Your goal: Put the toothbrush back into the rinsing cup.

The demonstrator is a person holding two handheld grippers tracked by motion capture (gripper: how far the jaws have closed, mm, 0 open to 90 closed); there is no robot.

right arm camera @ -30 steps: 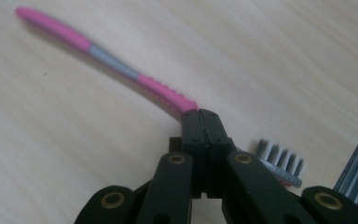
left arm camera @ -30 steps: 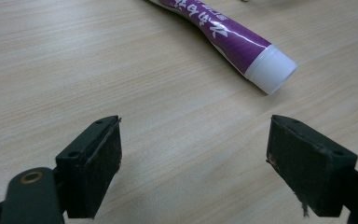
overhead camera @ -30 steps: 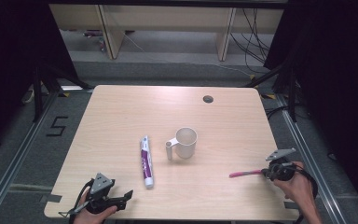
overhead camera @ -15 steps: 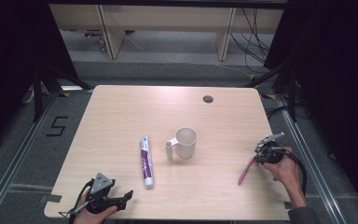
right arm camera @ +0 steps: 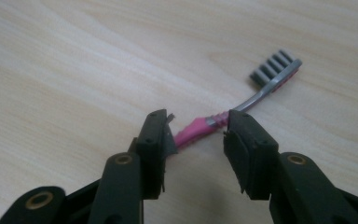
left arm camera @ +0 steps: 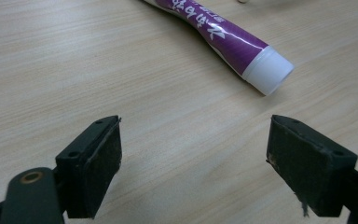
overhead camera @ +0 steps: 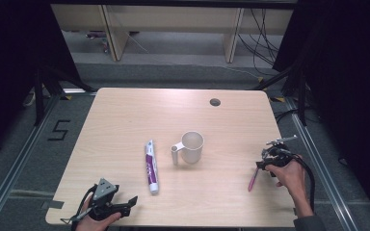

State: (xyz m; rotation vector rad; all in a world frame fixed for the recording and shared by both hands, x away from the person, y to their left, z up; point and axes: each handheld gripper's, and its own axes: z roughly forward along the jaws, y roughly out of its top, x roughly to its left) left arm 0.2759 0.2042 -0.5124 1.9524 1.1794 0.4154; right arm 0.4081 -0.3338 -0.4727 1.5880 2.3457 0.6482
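Observation:
A pink toothbrush (overhead camera: 253,180) with grey bristles (right arm camera: 272,77) lies on the wooden table (overhead camera: 125,120) near its right edge. My right gripper (overhead camera: 265,163) (right arm camera: 199,123) stands low over its handle. Its jaws have just been opening and now stand apart, with the handle between them and a gap at the right pad. At the near left corner my left gripper (overhead camera: 125,206) (left arm camera: 193,158) is wide open with nothing between its pads. A white and purple toothpaste tube (overhead camera: 150,166) (left arm camera: 223,37) lies just beyond it, cap toward me. A white mug (overhead camera: 191,147) stands mid-table.
A round cable hole (overhead camera: 215,102) sits at the far right of the tabletop. Dark floor and metal rails surround the table, with shelving and cables behind it. Bare wood lies between the mug and the toothbrush.
The right gripper swung the toothbrush from pointing left to pointing toward the near edge, then let go of it. The left gripper stayed still.

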